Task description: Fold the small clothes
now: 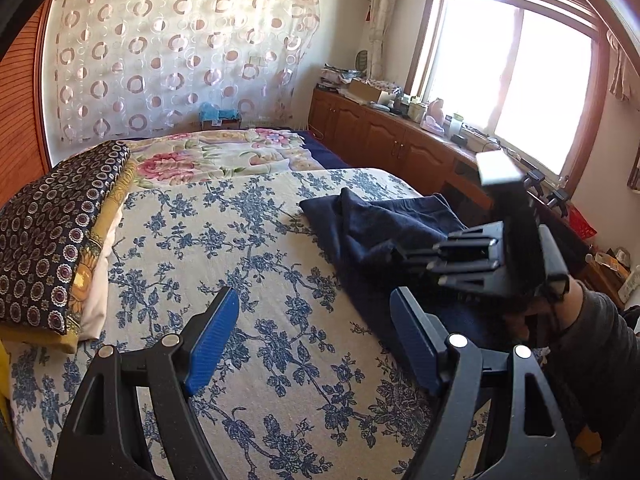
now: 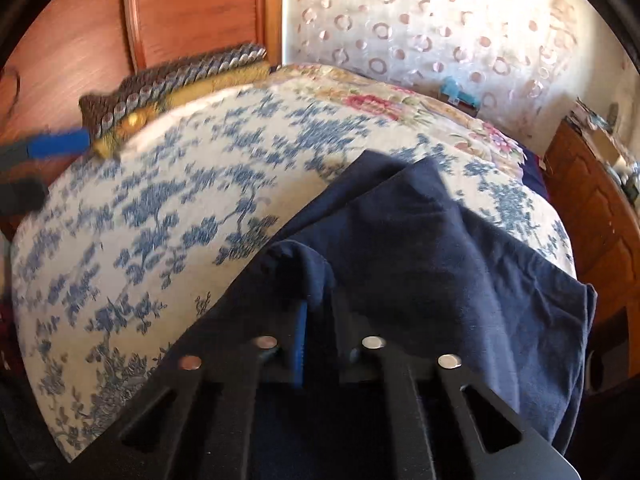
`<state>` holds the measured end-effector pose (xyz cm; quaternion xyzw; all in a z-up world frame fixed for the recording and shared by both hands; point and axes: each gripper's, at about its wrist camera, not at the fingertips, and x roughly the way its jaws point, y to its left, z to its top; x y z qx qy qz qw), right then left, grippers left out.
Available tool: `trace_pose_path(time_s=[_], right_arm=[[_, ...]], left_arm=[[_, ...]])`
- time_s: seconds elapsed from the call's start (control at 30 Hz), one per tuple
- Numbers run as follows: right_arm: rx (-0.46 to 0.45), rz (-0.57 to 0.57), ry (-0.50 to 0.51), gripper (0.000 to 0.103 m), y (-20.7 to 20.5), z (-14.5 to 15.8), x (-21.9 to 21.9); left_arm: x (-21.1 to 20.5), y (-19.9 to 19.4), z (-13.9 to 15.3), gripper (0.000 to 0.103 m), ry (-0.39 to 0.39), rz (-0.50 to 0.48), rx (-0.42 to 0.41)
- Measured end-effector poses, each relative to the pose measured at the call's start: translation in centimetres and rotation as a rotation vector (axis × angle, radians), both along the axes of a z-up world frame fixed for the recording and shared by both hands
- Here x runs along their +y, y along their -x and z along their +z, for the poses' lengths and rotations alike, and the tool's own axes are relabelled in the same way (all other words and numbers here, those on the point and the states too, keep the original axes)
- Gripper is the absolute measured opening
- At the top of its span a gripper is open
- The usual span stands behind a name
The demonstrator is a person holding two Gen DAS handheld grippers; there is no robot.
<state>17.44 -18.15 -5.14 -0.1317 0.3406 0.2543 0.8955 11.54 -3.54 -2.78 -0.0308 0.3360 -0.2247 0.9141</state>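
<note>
A navy blue garment (image 1: 384, 220) lies crumpled on the right side of the bed, on a blue-flowered bedspread (image 1: 240, 240). My left gripper (image 1: 316, 340) is open and empty, held above the bedspread to the left of the garment. My right gripper (image 2: 316, 280) is shut on a fold of the navy garment (image 2: 440, 248), which drapes over its fingers; only a strip of one blue pad shows. The right gripper's black body (image 1: 500, 248) shows in the left wrist view, over the garment's near edge. A blue fingertip (image 2: 60, 146) of the left gripper shows at the far left of the right wrist view.
Stacked folded bedding with a dark circle pattern (image 1: 52, 232) lies at the bed's left. A pink-flowered quilt (image 1: 224, 152) covers the far part. A wooden cabinet (image 1: 400, 140) with clutter runs under the window on the right. A wooden wardrobe (image 2: 180, 12) stands behind the bed.
</note>
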Motion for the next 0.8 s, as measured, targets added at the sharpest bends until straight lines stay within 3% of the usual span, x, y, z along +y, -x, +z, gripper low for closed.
trace_pose_path(time_s=[0.17, 0.37, 0.57, 0.63, 0.8], right_arm=[[-0.068, -0.103, -0.109, 0.007, -0.1, 3.4, -4.5], [-0.115, -0.272, -0.130, 0.007, -2.2, 6.3, -11.1], [-0.026, -0.468, -0.073, 0.007, -6.8, 5.3, -15.7], [-0.015, -0.545, -0.035, 0.015, -7.3, 4.7, -16.7], [-0.027, -0.502, -0.083, 0.023, -4.6, 4.3, -16.9]], left_arm=[[-0.9, 0.2, -0.2, 0.079, -0.010, -0.021, -0.001], [-1.4, 0.3, -0.4, 0.079, -0.010, -0.037, 0.002], [-1.7, 0.2, -0.6, 0.079, -0.016, -0.042, 0.009], [-1.8, 0.3, -0.7, 0.079, -0.018, -0.045, 0.009], [-2.1, 0.1, -0.8, 0.079, -0.024, -0.047, 0.015]])
